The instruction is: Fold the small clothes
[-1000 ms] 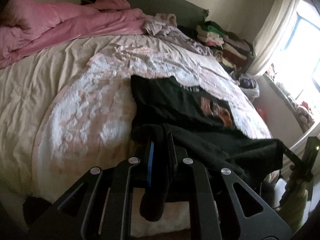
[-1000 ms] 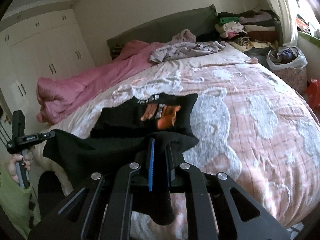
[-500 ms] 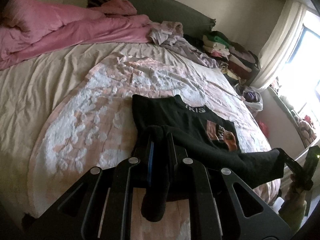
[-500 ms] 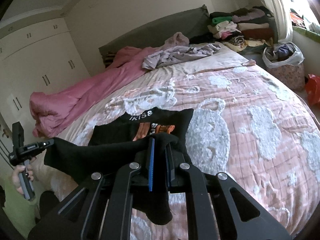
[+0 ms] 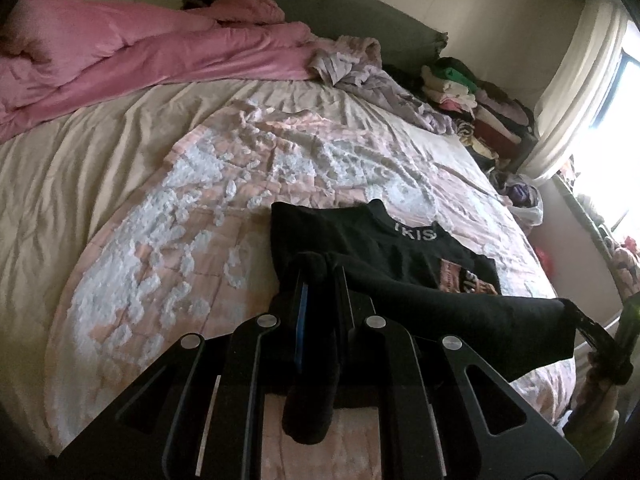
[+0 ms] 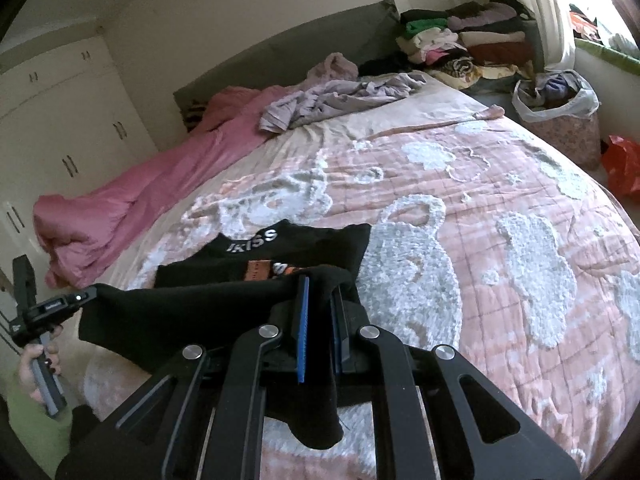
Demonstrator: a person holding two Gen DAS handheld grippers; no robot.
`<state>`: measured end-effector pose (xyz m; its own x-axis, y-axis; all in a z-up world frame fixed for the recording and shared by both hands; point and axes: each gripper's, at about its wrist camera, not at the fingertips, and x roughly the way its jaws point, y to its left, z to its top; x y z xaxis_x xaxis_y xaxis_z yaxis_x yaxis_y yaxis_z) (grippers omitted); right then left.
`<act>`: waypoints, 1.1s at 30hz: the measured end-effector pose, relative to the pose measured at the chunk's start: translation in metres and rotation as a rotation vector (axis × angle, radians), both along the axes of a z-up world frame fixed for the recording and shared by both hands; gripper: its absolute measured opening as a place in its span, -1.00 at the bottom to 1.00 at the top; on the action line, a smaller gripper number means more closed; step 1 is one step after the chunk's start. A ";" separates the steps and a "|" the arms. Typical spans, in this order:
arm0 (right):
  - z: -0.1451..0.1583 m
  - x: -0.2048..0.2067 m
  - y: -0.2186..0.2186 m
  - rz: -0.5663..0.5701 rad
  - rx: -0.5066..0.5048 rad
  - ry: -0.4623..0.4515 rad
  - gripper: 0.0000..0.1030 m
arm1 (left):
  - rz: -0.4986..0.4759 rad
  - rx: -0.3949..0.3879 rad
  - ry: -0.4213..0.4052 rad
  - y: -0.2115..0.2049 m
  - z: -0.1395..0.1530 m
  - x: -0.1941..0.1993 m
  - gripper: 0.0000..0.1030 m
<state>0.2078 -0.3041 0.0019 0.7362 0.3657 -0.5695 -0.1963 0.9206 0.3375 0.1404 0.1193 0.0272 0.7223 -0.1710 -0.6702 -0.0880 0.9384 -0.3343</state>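
A black T-shirt [image 5: 360,236] with white letters at the collar and an orange print lies on the pink and white bedspread [image 5: 168,240]. My left gripper [image 5: 318,280] is shut on one corner of its lower hem. My right gripper [image 6: 320,288] is shut on the other hem corner of the black T-shirt [image 6: 304,240]. The hem hangs taut between them above the shirt's chest, near the foot of the bed. The right gripper also shows in the left wrist view [image 5: 592,328], and the left gripper in the right wrist view [image 6: 60,304].
A pink duvet [image 5: 120,56] and a crumpled lilac garment [image 6: 340,96] lie near the headboard. Stacked clothes [image 6: 464,40] stand beside the bed's head. A bag of clothes [image 6: 560,112] sits on the floor by the window. White wardrobes [image 6: 60,120] line the far wall.
Both grippers have carried the hem forward over the shirt towards the collar. More of the print is covered. Both stay shut on the cloth.
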 end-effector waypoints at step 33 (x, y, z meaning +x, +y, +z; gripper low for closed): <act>-0.045 0.053 0.023 -0.052 -0.143 0.028 -0.06 | 0.076 0.239 -0.015 -0.009 -0.035 0.033 -0.15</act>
<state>0.2604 -0.2812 -0.0427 0.7350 0.2407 -0.6339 -0.1391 0.9685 0.2064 0.1734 0.1105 -0.0081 0.7370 0.0458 -0.6743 -0.1577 0.9818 -0.1056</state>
